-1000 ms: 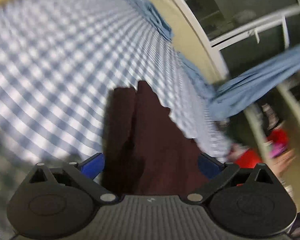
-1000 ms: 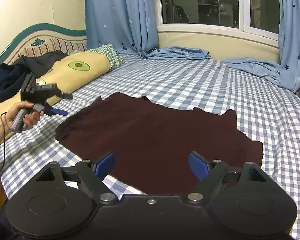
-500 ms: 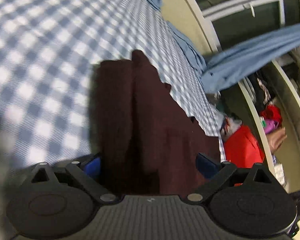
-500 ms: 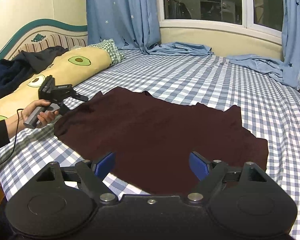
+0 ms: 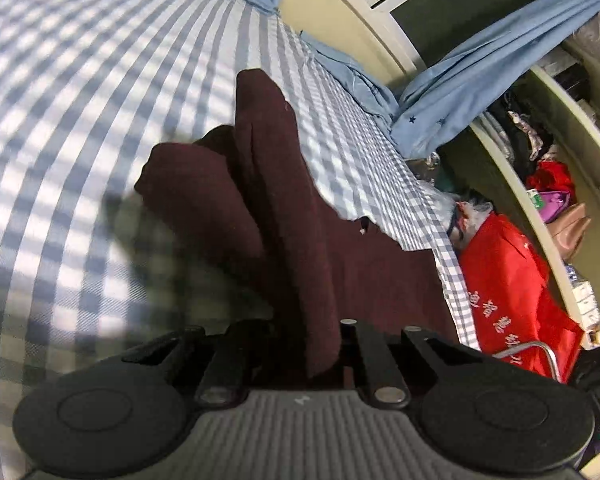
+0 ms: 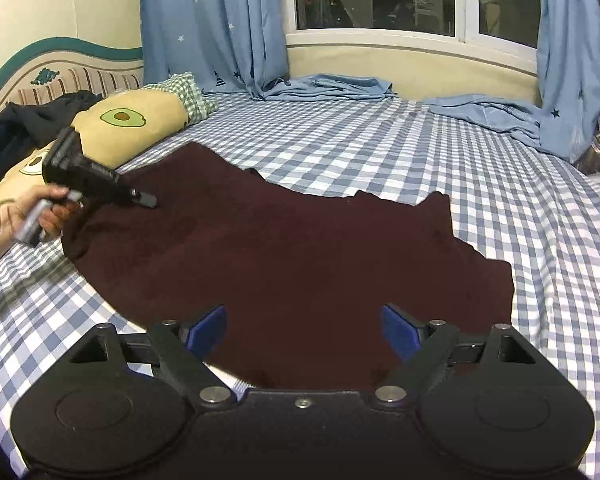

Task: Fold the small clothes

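Left claw [image 5: 308, 344] clamped, right claw [image 6: 302, 334] agape.

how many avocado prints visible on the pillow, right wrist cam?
2. One avocado print sits on top of the yellow pillow; a second avocado print is partly hidden behind the left gripper. More may be hidden.

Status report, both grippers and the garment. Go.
Left gripper shut on the maroon garment, edge bunched. Right gripper open, low over its near edge. Garment otherwise flat on the checked bedsheet. Nothing in the way.
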Demonstrator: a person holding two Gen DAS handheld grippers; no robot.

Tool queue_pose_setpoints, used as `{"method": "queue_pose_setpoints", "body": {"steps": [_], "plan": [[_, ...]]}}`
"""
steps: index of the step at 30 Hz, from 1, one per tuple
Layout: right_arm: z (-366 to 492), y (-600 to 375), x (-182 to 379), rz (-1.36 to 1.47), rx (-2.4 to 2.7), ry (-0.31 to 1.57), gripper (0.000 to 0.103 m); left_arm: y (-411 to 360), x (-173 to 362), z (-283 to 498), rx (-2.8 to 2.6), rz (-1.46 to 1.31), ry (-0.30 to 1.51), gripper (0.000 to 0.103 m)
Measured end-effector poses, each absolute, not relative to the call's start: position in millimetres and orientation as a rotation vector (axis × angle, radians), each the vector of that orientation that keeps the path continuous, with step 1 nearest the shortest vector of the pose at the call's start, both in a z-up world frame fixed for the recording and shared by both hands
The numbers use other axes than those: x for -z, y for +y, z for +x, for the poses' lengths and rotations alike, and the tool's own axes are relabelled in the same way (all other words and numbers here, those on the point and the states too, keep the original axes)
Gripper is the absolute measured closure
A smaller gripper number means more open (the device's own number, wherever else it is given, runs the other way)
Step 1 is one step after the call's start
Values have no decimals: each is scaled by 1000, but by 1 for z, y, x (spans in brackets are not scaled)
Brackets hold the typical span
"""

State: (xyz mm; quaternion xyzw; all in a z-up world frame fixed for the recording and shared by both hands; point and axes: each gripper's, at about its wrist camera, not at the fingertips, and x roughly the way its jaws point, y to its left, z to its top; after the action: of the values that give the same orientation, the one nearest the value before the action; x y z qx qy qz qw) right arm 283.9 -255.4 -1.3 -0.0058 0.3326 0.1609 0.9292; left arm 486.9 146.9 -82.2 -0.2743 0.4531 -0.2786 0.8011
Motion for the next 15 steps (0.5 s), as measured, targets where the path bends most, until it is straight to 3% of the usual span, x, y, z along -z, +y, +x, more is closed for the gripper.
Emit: {"method": "queue_pose_setpoints", "body": {"steps": [5,10,15], "plan": [[265,-280,9,83,-331,652,17,77,-2,491,560,-403,984,91],[236,-319,11,153,-323,603,17,-42,-84,486,537,-135,977,91],[199,-374,9,241,-288,528,16,-193,-112,469,566,139,1039,91]]}}
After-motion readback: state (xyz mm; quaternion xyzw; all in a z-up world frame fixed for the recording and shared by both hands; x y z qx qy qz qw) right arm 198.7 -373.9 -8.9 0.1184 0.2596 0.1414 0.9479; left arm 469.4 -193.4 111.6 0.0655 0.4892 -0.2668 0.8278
